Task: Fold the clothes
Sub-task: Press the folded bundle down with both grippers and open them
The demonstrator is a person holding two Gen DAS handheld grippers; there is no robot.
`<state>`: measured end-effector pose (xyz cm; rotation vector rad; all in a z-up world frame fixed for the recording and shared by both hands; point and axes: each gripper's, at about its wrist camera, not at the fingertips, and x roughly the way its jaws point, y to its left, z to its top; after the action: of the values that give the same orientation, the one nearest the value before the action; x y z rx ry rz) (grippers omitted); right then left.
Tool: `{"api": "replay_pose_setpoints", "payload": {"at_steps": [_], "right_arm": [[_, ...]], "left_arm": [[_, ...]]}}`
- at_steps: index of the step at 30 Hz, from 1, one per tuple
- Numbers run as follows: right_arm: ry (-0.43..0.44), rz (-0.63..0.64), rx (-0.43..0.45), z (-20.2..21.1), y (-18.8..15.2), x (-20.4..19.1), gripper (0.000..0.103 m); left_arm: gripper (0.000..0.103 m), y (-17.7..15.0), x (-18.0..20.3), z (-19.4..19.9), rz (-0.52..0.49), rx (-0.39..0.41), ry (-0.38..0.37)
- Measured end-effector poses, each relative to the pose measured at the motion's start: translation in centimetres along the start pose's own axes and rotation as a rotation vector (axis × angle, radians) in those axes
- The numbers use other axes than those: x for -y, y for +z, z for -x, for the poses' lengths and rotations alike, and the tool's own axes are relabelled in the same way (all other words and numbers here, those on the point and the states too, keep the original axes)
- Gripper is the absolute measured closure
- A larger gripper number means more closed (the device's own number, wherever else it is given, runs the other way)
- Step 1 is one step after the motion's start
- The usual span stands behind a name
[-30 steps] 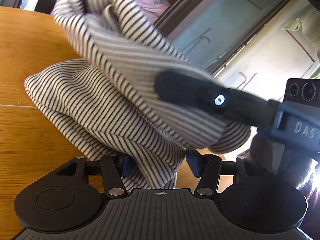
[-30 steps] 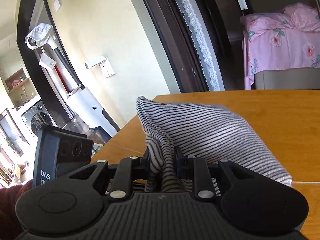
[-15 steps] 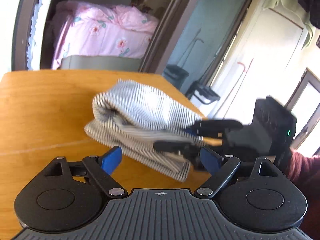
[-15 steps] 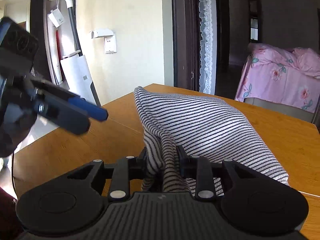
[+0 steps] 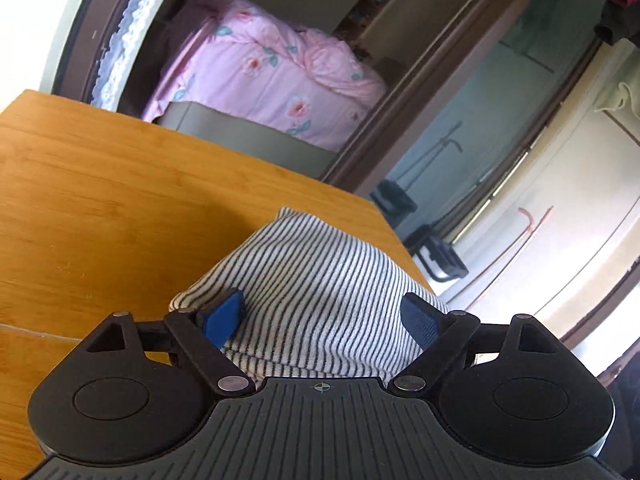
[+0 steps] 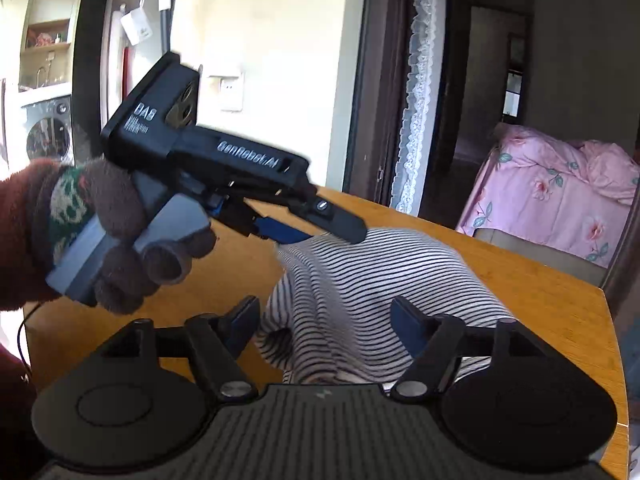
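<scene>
A black-and-white striped garment [image 5: 320, 292] lies bunched in a folded mound near the right edge of the wooden table [image 5: 100, 208]. My left gripper [image 5: 324, 316] is open, its blue pads on either side of the mound's near end, hovering just over it. In the right wrist view the same garment [image 6: 380, 280] lies in front of my right gripper [image 6: 324, 320], which is open with the cloth between its spread jaws. The left gripper [image 6: 320, 228] shows there from the side, held by a gloved hand [image 6: 120, 240], tips over the garment's far top.
The table's right edge and corner [image 6: 600, 292] are close to the garment. Beyond the table stand a bed with a pink floral quilt [image 5: 272, 80], a doorway with a lace curtain [image 6: 416, 80] and a wall with a socket [image 6: 230, 90].
My right gripper has opened and let go of the striped garment, which now rests on the table. My left gripper, open since half a second ago, has moved in over the mound.
</scene>
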<state>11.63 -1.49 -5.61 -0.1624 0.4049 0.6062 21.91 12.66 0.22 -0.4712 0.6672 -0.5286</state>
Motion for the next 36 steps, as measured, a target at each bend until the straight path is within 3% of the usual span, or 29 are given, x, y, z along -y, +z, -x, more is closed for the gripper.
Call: {"api": "replay_pose_setpoints", "payload": {"at_steps": [2, 5, 8, 9, 25, 30, 33, 36], "right_arm": [[-0.032, -0.070, 0.027, 0.4, 0.7, 1.6, 0.000], [-0.095, -0.148, 0.006, -0.6, 0.5, 3.7, 0.000], [-0.164, -0.091, -0.116, -3.7, -1.8, 3.4, 0.000], [-0.182, -0.070, -0.102, -3.9, -2.6, 3.0, 0.000], [-0.159, -0.266, -0.119, -2.7, -3.6, 4.1, 0.000], [-0.130, -0.364, -0.130, -3.0, -4.0, 4.5, 0.000], [-0.139, -0.357, -0.128, -2.9, -4.1, 4.4, 0.000], [-0.146, -0.358, -0.129, -3.0, -4.1, 4.4, 0.000]], "left_arm": [[0.013, -0.3, 0.2, 0.1, -0.027, 0.005, 0.009], [0.012, -0.6, 0.6, -0.1, -0.068, 0.011, 0.023], [0.010, -1.0, 1.1, -0.3, -0.098, 0.015, 0.033], [0.010, -1.1, 1.2, -0.3, -0.107, 0.016, 0.034], [0.002, -1.8, 1.9, -0.8, -0.159, 0.032, 0.032], [0.000, -1.4, 2.2, -2.7, -0.275, 0.037, 0.130], [0.000, -1.1, 1.6, -2.9, -0.233, 0.055, 0.124], [0.000, -0.6, 1.6, -1.5, -0.159, 0.080, 0.167]]}}
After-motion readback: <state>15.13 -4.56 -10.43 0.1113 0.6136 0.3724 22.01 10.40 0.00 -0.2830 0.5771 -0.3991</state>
